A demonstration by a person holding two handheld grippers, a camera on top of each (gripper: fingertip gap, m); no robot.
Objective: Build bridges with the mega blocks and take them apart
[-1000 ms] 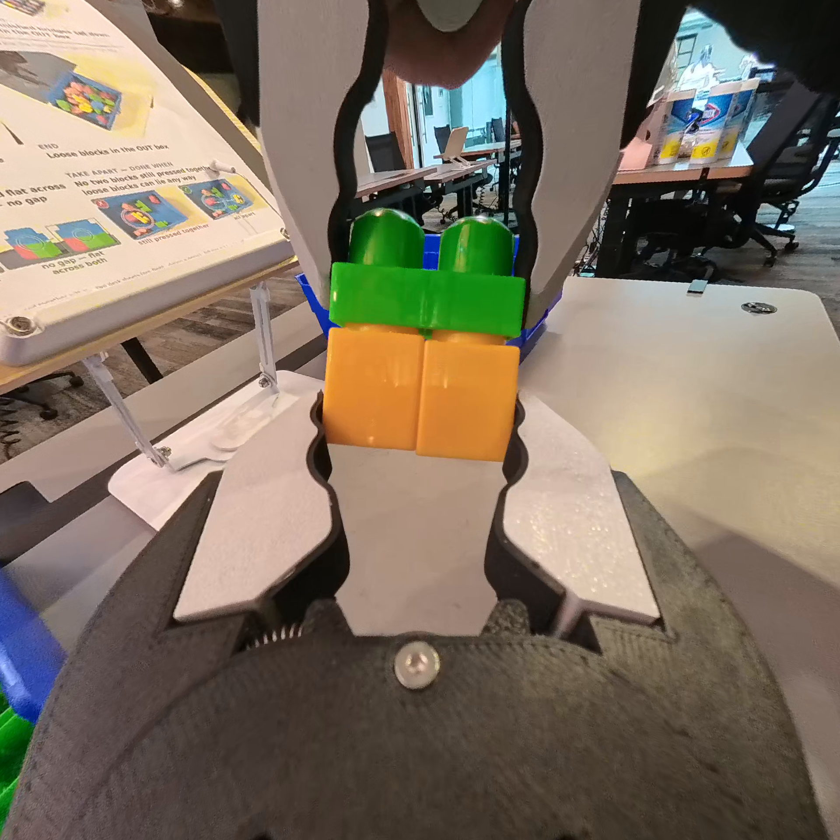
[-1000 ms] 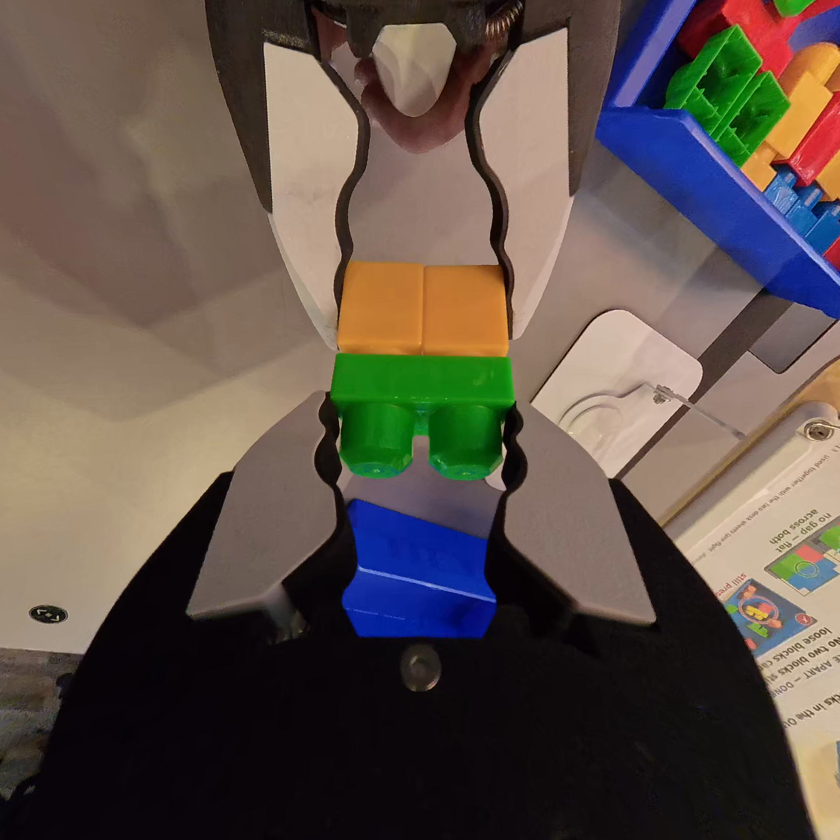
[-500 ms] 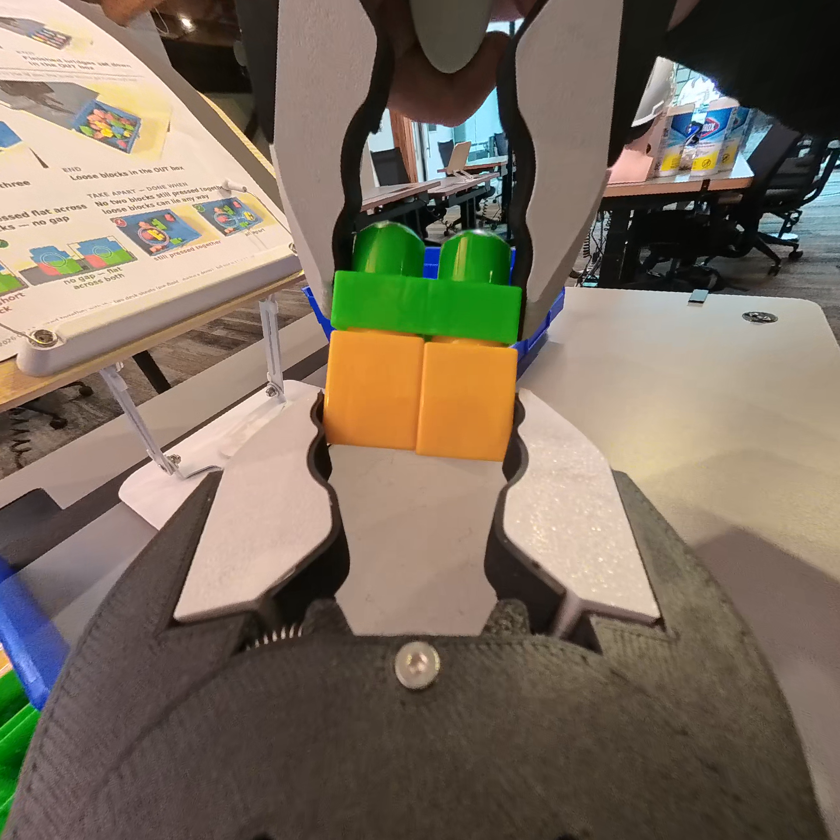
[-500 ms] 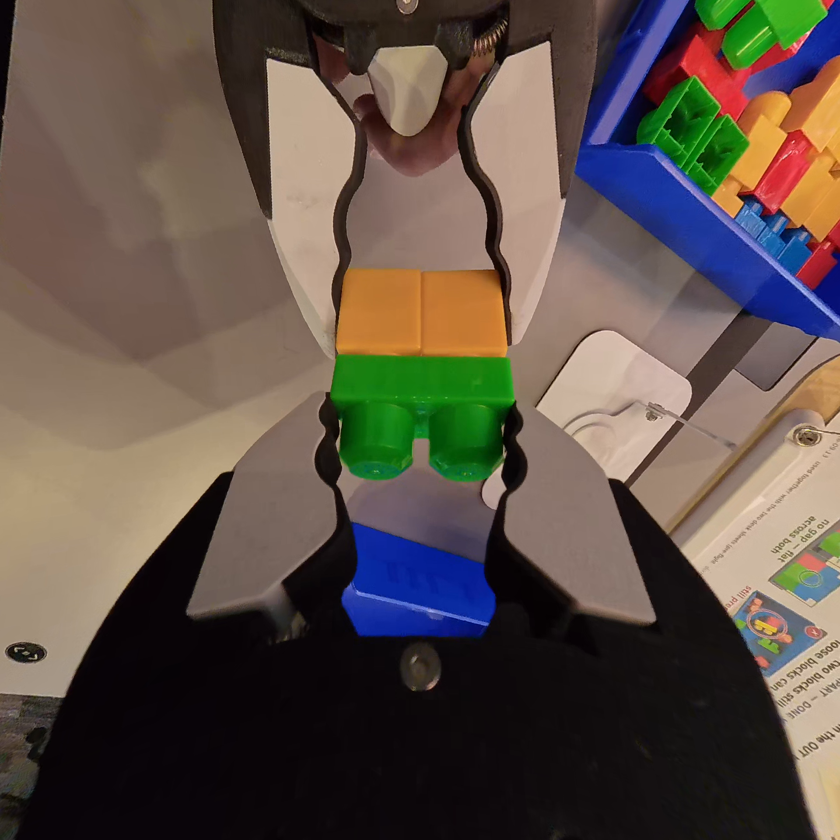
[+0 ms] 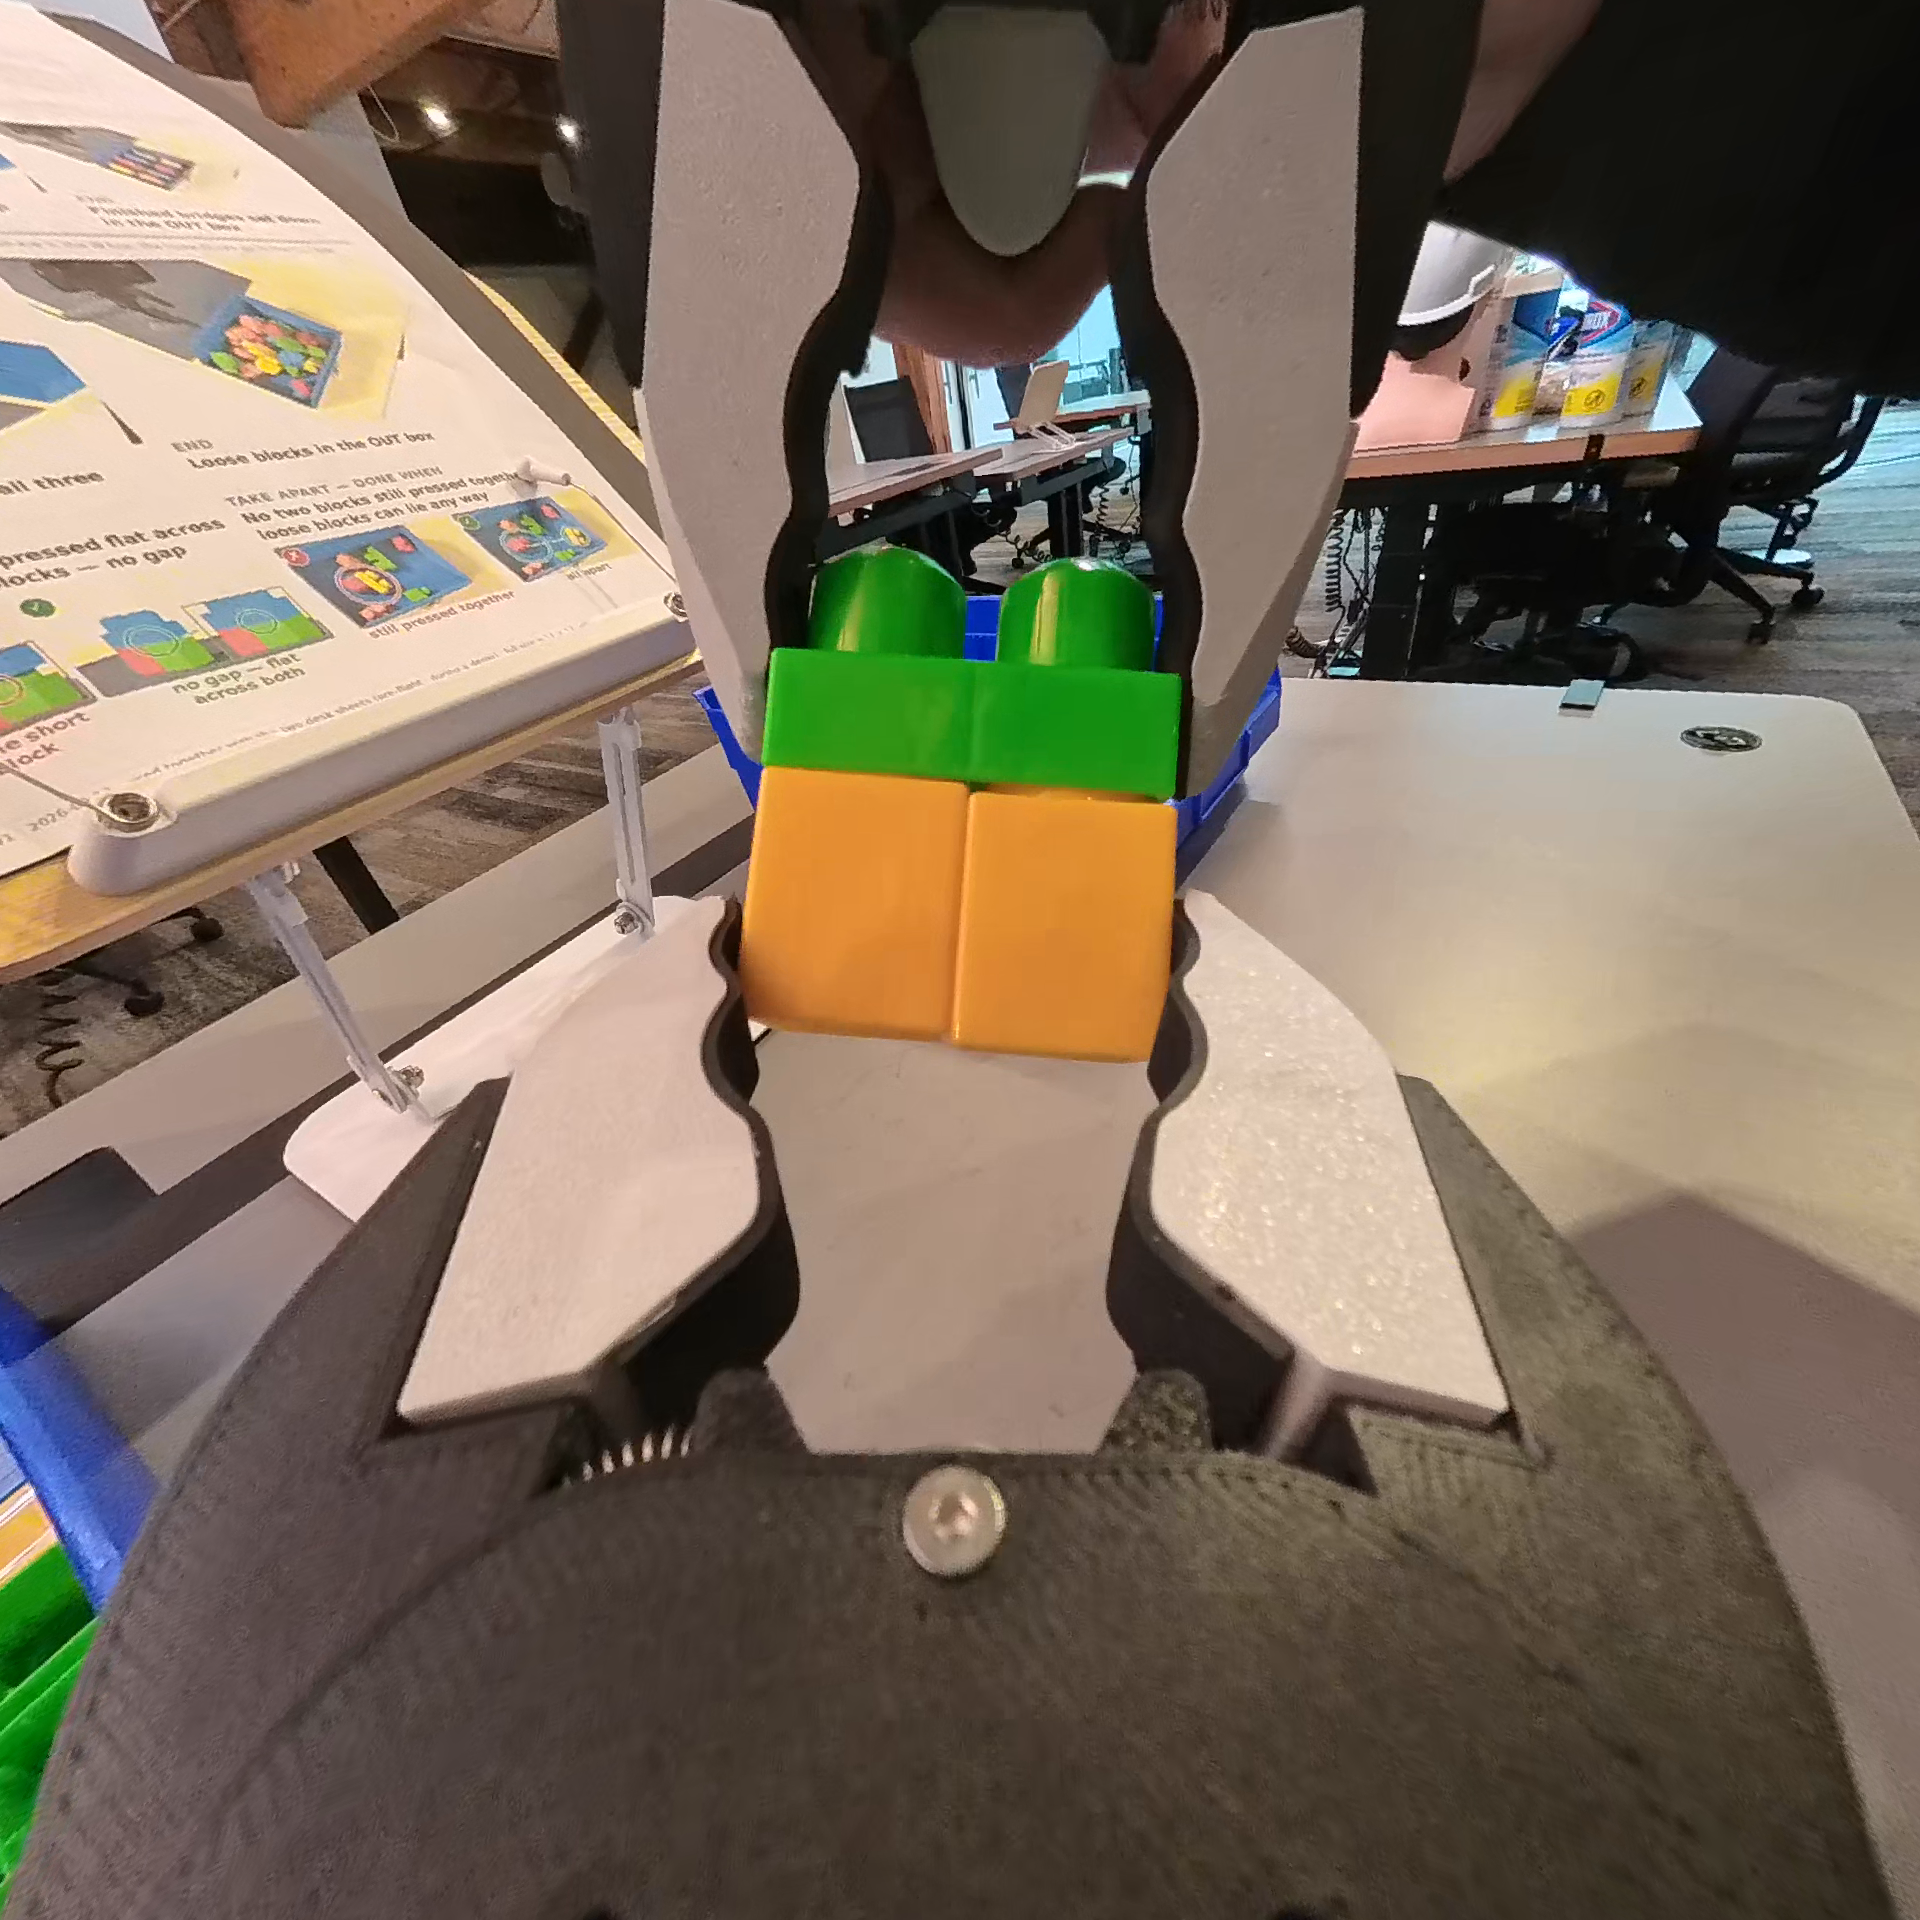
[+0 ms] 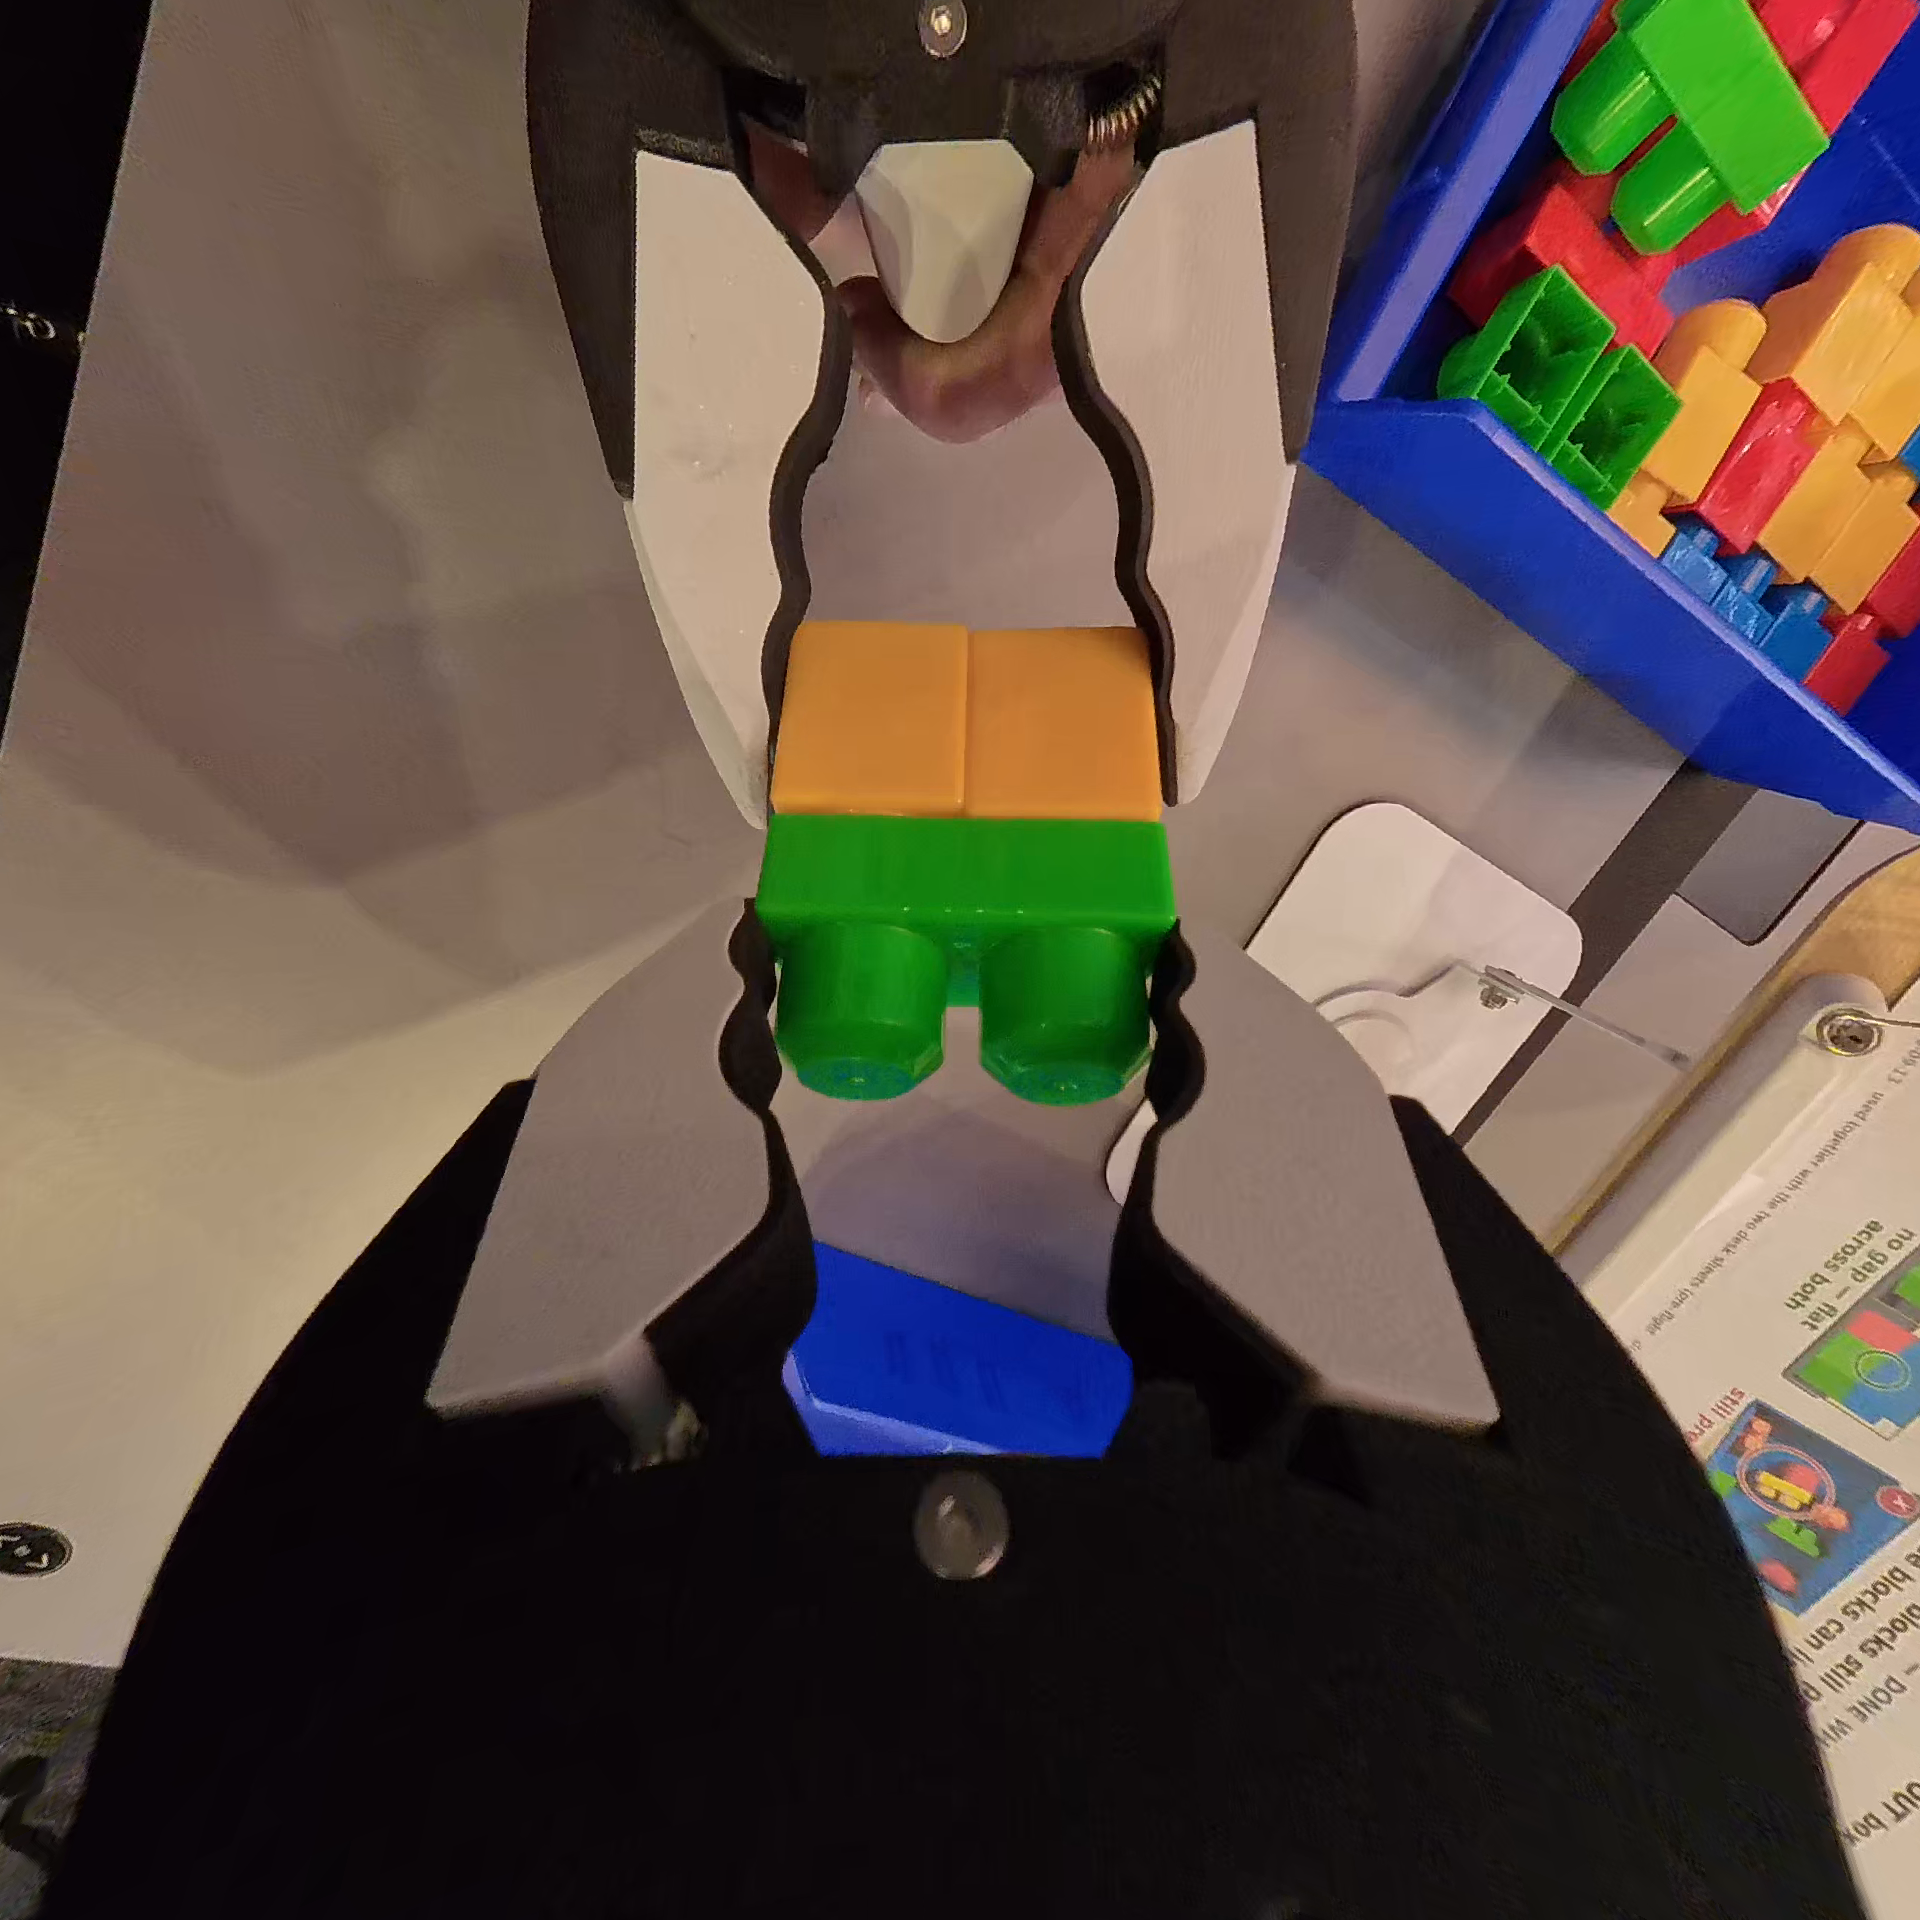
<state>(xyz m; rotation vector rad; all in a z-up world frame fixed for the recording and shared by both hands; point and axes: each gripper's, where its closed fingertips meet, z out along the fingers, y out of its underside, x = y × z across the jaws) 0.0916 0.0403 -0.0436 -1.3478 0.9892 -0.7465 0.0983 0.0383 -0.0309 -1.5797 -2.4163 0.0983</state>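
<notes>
Compared with a second ago, both grippers have tilted a little with the joined blocks between them: the instruction board [image 5: 312,499] sits lower and further right in the left wrist view, and more of the blue bin [image 6: 1558,540] of loose blocks shows in the right wrist view. The grasp itself looks unchanged.

Held between the two tools is a small stack: a green block [image 5: 971,722] pressed onto an orange block [image 5: 956,914]. On the right side a thin gap shows between them, with a bit of an orange stud visible in it; on the left side they sit flush.

The left gripper [image 5: 956,977] is clamped on the orange block, its black wavy pads pressing on both side faces. The right gripper [image 6: 961,997] is clamped on the green block, its pads pressing against the block's sides beside the two round studs. The two tools face each other tip to tip, so each view shows the other's fingers closing in from the top of the frame.

The stack is held up in the air above the grey table [image 5: 1558,935]. A second blue bin [image 5: 1247,748] sits on the table just behind it. The board stands on a thin metal stand [image 5: 629,831] to the left.
</notes>
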